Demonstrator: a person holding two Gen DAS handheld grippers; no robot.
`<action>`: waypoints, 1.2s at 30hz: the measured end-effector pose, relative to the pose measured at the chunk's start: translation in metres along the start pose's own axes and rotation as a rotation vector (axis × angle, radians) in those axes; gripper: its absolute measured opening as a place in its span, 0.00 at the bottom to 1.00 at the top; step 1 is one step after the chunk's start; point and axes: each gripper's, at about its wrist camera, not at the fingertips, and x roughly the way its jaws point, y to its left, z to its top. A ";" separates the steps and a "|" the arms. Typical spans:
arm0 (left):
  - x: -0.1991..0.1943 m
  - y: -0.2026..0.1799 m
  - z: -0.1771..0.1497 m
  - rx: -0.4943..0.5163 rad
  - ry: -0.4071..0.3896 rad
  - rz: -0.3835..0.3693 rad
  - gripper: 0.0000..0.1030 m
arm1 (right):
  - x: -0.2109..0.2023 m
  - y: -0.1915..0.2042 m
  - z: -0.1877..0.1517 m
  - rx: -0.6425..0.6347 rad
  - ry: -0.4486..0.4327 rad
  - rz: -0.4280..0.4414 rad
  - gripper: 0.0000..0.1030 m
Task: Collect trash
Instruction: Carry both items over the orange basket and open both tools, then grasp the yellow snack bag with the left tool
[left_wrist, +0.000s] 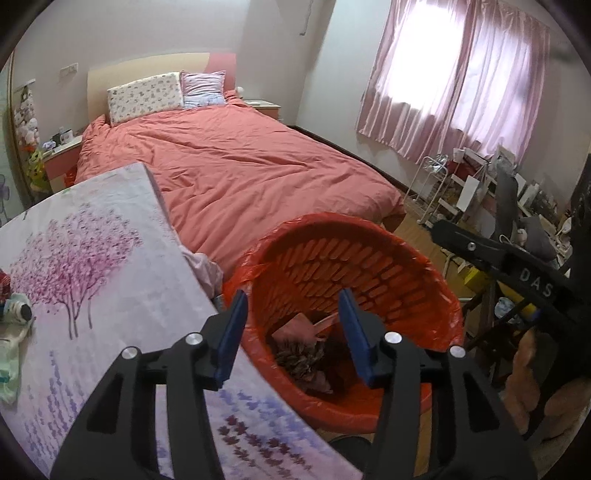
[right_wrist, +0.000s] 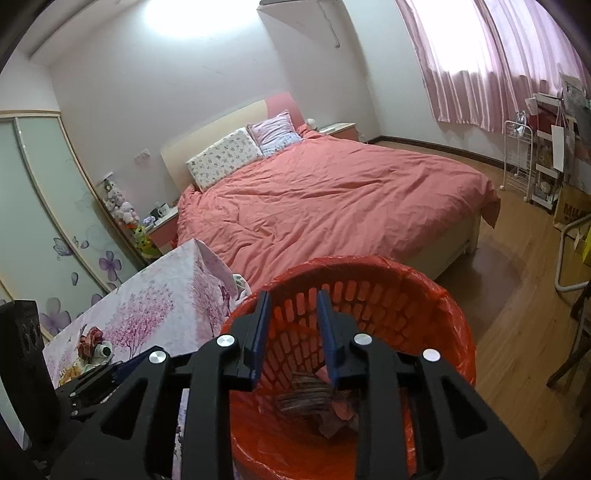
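Left wrist view, left to right: small clutter (left_wrist: 14, 312) left on floral table (left_wrist: 110, 266), left gripper (left_wrist: 293, 317) hovering with jaws apart and empty over red-lined bin (left_wrist: 369, 258), crumpled trash (left_wrist: 303, 354) already lying at its bottom. Right wrist view: leftover scraps (right_wrist: 94, 345) on table, right gripper (right_wrist: 291, 319) jaws parted, holding nothing, above bin. Judged partly done. Bin upright, mouth up, long axis vertical.

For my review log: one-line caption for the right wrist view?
Open right hand-held gripper above red-lined trash basket holding discarded scraps.
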 end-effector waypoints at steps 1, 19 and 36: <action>-0.002 0.003 -0.001 0.002 -0.004 0.012 0.53 | -0.001 0.001 0.000 -0.007 -0.001 -0.008 0.26; -0.069 0.115 -0.044 -0.066 -0.018 0.291 0.66 | -0.006 0.064 -0.018 -0.164 0.002 -0.007 0.41; -0.171 0.293 -0.103 -0.309 -0.046 0.638 0.71 | 0.018 0.169 -0.070 -0.336 0.121 0.100 0.41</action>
